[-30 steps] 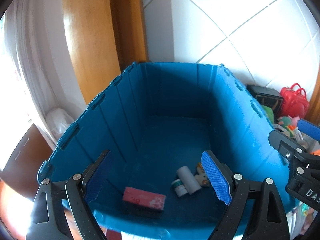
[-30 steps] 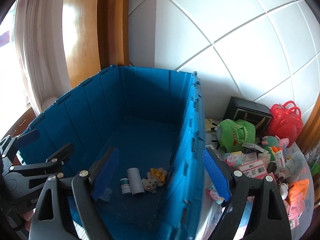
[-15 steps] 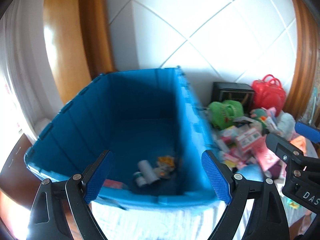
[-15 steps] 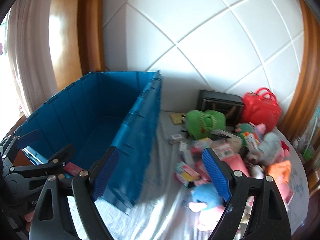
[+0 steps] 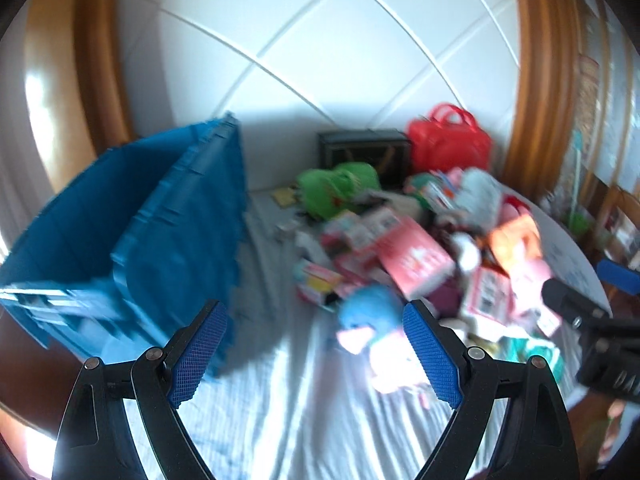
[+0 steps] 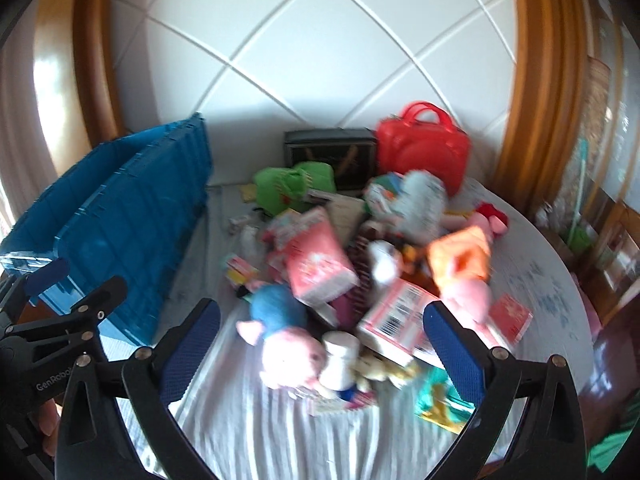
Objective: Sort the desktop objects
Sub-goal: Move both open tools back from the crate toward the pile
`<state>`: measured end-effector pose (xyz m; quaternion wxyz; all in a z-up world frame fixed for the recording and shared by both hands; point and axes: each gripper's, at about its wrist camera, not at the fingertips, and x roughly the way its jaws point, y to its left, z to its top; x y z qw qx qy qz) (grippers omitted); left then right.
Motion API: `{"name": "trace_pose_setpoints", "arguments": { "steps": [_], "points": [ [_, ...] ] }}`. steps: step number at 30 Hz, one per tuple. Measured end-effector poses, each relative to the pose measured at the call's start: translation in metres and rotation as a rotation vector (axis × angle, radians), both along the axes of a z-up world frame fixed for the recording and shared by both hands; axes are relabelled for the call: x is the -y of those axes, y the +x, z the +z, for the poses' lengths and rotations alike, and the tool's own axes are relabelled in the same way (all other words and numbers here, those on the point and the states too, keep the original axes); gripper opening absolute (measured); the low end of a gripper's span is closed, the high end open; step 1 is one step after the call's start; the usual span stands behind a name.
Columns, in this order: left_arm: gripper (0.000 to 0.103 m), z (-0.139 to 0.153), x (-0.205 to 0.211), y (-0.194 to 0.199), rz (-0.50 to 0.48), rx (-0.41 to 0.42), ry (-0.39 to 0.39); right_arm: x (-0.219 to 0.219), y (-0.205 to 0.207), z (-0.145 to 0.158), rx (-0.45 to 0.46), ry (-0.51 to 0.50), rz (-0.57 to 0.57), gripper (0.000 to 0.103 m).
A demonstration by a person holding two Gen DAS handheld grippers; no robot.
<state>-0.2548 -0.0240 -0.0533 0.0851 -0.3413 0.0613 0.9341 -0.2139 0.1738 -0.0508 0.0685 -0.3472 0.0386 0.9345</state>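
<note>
You're between picks: left gripper [image 5: 314, 354] wide and empty, right gripper [image 6: 322, 350] empty, jaws opening. Toy pile [image 6: 360, 272] sits frame centre, blue bin [image 6: 120, 232] at left. Next, pick one item, likely the pig plush [image 6: 284, 332].

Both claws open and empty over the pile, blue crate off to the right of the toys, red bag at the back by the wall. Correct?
Not quite: the blue crate sits to the left of the toys, not the right, as the right wrist view shows. The rest holds: left claw and right claw are empty, the right one opening wider, and the red bag stands at the back wall.
</note>
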Motion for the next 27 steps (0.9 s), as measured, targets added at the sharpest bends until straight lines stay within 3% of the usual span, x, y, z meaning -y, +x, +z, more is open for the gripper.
{"name": "trace_pose_setpoints", "arguments": {
  "steps": [9, 19, 27],
  "points": [
    [0.091, -0.060, -0.068, 0.010, -0.069, 0.108, -0.060, -0.094, 0.040, -0.062, 0.103, -0.074, -0.149, 0.103],
    [0.091, -0.109, -0.117, 0.001, -0.176, 0.200, -0.083, -0.139, 0.053, -0.117, 0.238, -0.081, -0.274, 0.103],
    [0.091, -0.125, -0.160, -0.004, -0.250, 0.233, -0.081, -0.174, 0.064, -0.127, 0.268, -0.078, -0.346, 0.103]
  ]
}}
